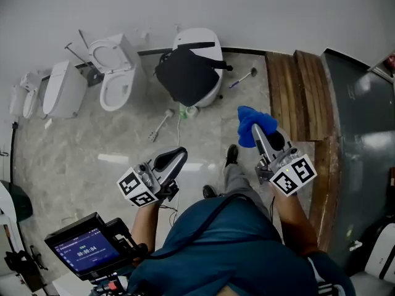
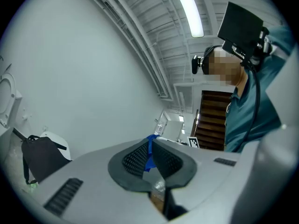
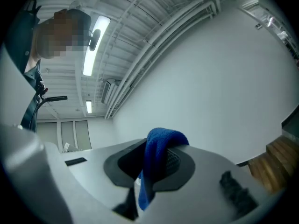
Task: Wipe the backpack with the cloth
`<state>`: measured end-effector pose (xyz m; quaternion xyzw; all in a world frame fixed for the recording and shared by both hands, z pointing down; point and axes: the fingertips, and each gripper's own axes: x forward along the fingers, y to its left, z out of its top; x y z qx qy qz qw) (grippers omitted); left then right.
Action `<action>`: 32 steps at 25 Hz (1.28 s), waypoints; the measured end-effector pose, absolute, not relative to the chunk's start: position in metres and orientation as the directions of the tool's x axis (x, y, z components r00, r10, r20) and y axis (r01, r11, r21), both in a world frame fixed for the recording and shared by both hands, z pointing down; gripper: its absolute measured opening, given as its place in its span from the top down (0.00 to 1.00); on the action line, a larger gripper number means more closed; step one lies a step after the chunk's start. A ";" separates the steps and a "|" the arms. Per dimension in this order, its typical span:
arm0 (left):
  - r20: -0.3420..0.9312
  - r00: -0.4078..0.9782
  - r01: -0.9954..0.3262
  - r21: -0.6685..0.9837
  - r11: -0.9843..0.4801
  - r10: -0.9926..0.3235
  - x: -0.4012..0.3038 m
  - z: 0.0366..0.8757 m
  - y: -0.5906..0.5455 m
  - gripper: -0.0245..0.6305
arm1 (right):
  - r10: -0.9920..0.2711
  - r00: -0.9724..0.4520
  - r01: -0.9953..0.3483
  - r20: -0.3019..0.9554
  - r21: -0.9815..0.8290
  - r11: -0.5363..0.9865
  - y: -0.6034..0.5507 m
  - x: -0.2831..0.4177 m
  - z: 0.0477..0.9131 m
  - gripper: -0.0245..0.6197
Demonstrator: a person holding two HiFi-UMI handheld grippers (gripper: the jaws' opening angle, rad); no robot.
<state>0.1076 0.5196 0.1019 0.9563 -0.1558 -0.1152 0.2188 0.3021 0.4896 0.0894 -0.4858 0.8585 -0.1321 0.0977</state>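
In the head view a black backpack [image 1: 185, 76] leans against a white toilet [image 1: 207, 42] at the far side of the floor. It also shows at the lower left of the left gripper view as the backpack [image 2: 39, 157]. A blue cloth [image 1: 250, 123] bunches at the tip of my right gripper [image 1: 260, 133], which is shut on it, well short of the backpack. In the right gripper view the cloth [image 3: 156, 164] hangs down between the jaws of the right gripper [image 3: 158, 149]. My left gripper [image 1: 174, 159] is held lower left of the backpack. The left gripper [image 2: 150, 146] is shut and holds nothing.
Two more white toilets [image 1: 114, 66] [image 1: 62, 88] stand at the left. A brush [image 1: 162, 123] and a second brush [image 1: 242, 79] lie on the marble floor, with a green item [image 1: 185, 111] under the backpack. Wooden steps [image 1: 302, 97] run along the right. A screen device [image 1: 86, 248] is near my body.
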 end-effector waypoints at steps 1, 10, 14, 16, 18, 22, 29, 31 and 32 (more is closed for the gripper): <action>-0.144 0.919 -0.264 0.462 -0.847 -0.366 0.107 0.106 0.504 0.92 | -0.858 -0.513 -0.805 -0.035 -0.328 0.494 0.470 0.306 0.096 0.90; -0.083 0.836 -0.442 0.486 -0.754 -0.543 0.124 0.110 0.353 0.92 | -0.824 -0.564 -0.754 -0.060 -0.371 0.543 0.296 0.344 0.132 0.90; -0.056 0.810 -0.482 0.502 -0.718 -0.583 0.125 0.128 0.292 0.92 | -0.792 -0.611 -0.733 -0.018 -0.366 0.573 0.218 0.331 0.158 0.90; -0.036 0.798 -0.503 0.508 -0.699 -0.601 0.117 0.137 0.274 0.92 | -0.778 -0.628 -0.725 0.019 -0.379 0.576 0.190 0.322 0.171 0.90; -0.033 0.784 -0.519 0.513 -0.684 -0.619 0.111 0.142 0.268 0.92 | -0.776 -0.628 -0.730 0.052 -0.386 0.564 0.178 0.322 0.183 0.90; -0.034 0.781 -0.527 0.501 -0.687 -0.624 0.102 0.154 0.262 0.92 | -0.779 -0.613 -0.755 0.132 -0.386 0.529 0.159 0.316 0.212 0.90; 0.016 0.834 -0.491 0.477 -0.729 -0.551 0.058 0.172 0.146 0.96 | -0.757 -0.604 -0.763 0.248 -0.453 0.461 0.031 0.263 0.270 0.90; 0.039 0.848 -0.479 0.480 -0.735 -0.528 0.058 0.178 0.136 0.96 | -0.749 -0.597 -0.769 0.288 -0.472 0.431 0.010 0.259 0.298 0.90; 0.057 0.852 -0.480 0.482 -0.732 -0.521 0.057 0.181 0.132 0.96 | -0.743 -0.594 -0.771 0.309 -0.482 0.416 0.001 0.259 0.314 0.90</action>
